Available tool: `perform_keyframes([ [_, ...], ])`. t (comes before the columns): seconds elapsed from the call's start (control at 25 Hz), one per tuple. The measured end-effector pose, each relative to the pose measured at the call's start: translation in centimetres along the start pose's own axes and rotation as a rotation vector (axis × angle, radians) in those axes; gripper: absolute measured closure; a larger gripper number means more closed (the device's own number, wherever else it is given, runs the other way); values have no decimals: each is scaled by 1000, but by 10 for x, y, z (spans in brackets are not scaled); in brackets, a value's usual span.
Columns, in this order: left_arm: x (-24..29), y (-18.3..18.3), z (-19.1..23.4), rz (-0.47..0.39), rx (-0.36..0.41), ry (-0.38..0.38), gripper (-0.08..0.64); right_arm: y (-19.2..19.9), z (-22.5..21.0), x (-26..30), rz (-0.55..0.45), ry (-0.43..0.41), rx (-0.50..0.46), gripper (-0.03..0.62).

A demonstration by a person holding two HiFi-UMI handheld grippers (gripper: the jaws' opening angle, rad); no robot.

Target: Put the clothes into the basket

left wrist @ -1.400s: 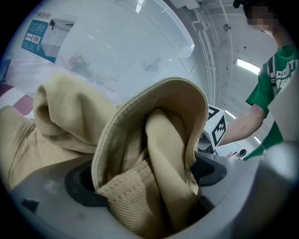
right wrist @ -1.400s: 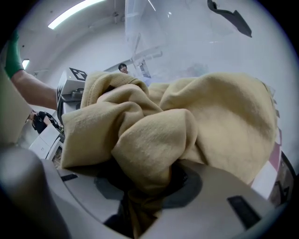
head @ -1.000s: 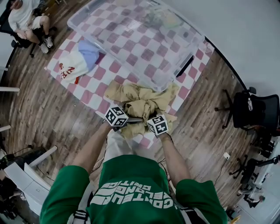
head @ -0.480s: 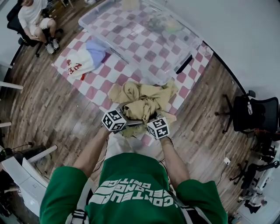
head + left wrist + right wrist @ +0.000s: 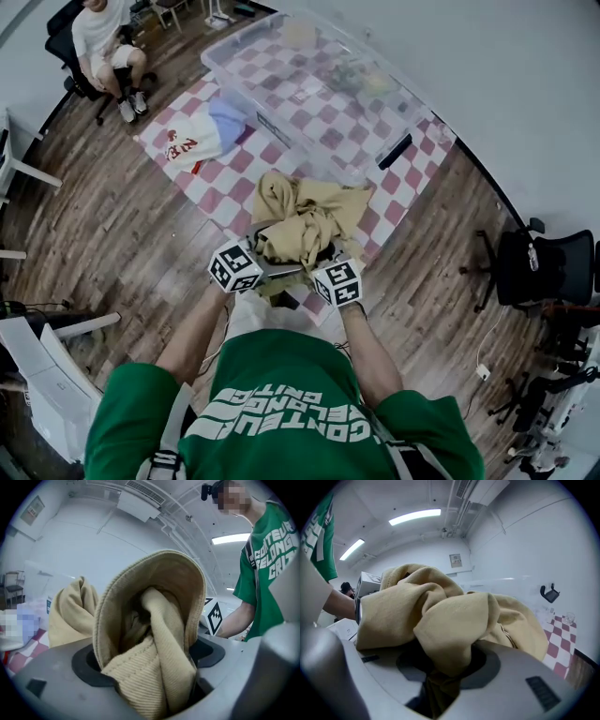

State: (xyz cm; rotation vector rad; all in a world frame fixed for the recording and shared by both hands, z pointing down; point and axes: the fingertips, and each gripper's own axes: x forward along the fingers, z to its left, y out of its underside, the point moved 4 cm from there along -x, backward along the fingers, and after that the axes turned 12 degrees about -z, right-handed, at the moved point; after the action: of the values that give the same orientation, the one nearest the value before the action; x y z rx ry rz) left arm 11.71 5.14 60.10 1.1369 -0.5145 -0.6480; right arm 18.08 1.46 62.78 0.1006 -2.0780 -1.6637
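A tan garment [image 5: 305, 223] hangs bunched in the air above the checked mat [image 5: 234, 183], held from both sides. My left gripper [image 5: 258, 267] is shut on a fold of the tan garment [image 5: 154, 658]. My right gripper [image 5: 319, 272] is shut on another fold of the garment [image 5: 440, 634]. The cloth fills both gripper views and hides the fingertips. The clear plastic basket [image 5: 281, 122] lies beyond the garment on the mat. A white, red and blue garment [image 5: 202, 139] lies flat on the mat, to the left of the basket.
Wooden floor surrounds the mat. A seated person [image 5: 105, 37] is at the far left corner. A black office chair [image 5: 548, 258] stands at the right. A white table [image 5: 42, 389] is at the near left. A black object [image 5: 394, 150] lies by the basket's right end.
Both grippers have risen together with the tan garment; it has come up off the mat and bunched tighter. The view has shifted so the basket appears farther right.
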Motion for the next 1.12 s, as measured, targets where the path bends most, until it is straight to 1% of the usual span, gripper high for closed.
perform_keyframes([
  [0.28, -24, -47, -14, -75, 92, -63, 71, -51, 22, 1, -105, -46, -54, 457],
  [0.56, -47, -101, -19, -160, 186, -116, 72, -111, 39, 8, -223, -94, -110, 459],
  [0.72, -59, -127, -19, -181, 244, -134, 72, -138, 48, 15, -277, -113, -138, 459],
  [0.96, -71, -160, -19, -221, 302, -153, 75, -174, 57, 21, -339, -137, -183, 460],
  [1.12, -78, -185, -18, -242, 349, -151, 81, -203, 63, 26, -391, -150, -214, 460],
])
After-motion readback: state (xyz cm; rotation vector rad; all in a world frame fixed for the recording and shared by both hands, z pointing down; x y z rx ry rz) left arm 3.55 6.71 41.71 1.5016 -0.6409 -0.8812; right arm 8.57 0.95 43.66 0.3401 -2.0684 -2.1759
